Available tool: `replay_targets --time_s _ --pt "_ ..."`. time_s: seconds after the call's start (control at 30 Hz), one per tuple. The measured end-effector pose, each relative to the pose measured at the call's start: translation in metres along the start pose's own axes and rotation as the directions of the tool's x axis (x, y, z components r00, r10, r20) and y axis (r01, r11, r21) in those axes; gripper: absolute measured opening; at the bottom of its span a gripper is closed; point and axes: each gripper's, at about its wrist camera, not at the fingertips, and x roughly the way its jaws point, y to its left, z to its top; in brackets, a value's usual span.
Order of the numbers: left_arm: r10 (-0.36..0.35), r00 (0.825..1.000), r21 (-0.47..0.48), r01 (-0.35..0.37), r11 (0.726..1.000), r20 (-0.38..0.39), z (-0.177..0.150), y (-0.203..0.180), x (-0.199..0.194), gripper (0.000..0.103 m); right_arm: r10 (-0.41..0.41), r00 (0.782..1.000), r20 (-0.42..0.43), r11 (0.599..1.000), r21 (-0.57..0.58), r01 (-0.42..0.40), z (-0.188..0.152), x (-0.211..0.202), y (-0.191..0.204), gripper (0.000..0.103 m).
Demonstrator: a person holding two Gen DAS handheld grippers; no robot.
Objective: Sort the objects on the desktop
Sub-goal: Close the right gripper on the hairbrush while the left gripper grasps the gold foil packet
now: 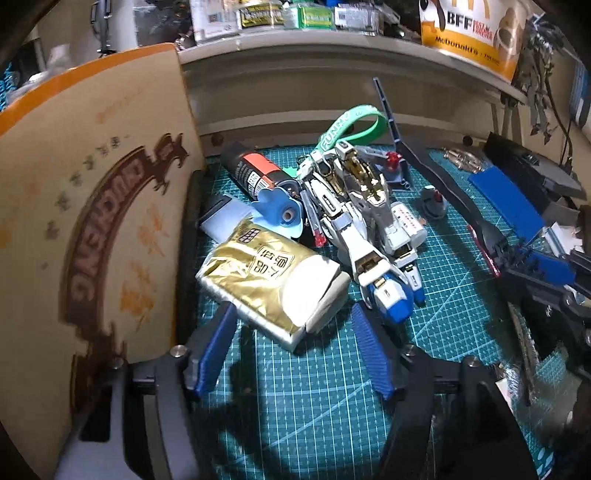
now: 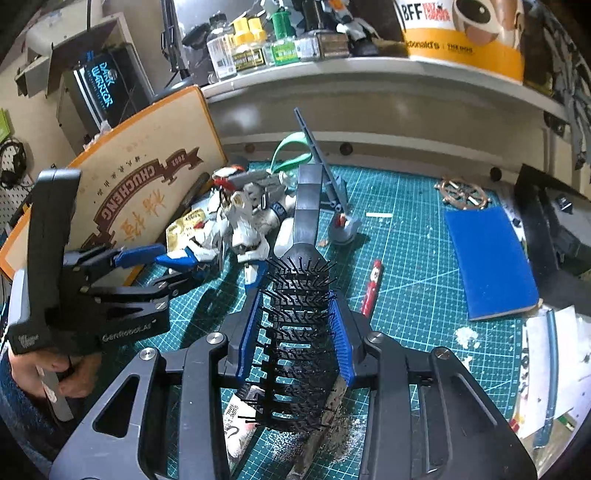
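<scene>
Desktop objects mid-sort: black hairbrush [image 2: 299,314] pinched in right gripper [image 2: 295,332] above cutting mat [image 2: 424,266]; left gripper [image 1: 291,347], jaws spread & empty, near gold packet [image 1: 273,291]. Robot model [image 1: 369,221], spray can [image 1: 255,173] etc. still piled — most work left.

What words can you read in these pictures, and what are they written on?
"CHUCHENG" and "2002": the tan board leaning at the left.
"DARK WARRIOR": the black box behind it.
"BFF" and "McDonald's": the orange-and-white bucket on the shelf.
"FUNNY": the green strap.
"GenRoboLab": the left gripper.
Too small or blurred: the gold packet, the spray can, the shelf bottles.
</scene>
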Motion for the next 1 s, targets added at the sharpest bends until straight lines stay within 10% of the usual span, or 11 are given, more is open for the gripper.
replay_targets --time_s 0.37,0.7,1.0 --pt "0.012 0.999 0.014 -0.012 1.000 0.043 -0.003 -0.012 0.016 0.082 0.019 1.000 0.005 1.000 -0.010 -0.019 -0.001 -0.003 -0.003 0.035" --pt "-0.094 0.992 -0.061 0.100 0.993 0.086 -0.028 -0.004 -0.018 0.004 0.033 0.999 0.018 0.999 -0.011 -0.033 0.000 -0.009 0.001 0.035" --pt "-0.133 0.983 -0.043 0.140 0.989 0.129 -0.048 -0.014 -0.056 0.003 0.037 0.998 0.050 0.999 0.003 -0.037 -0.005 -0.028 0.007 0.035"
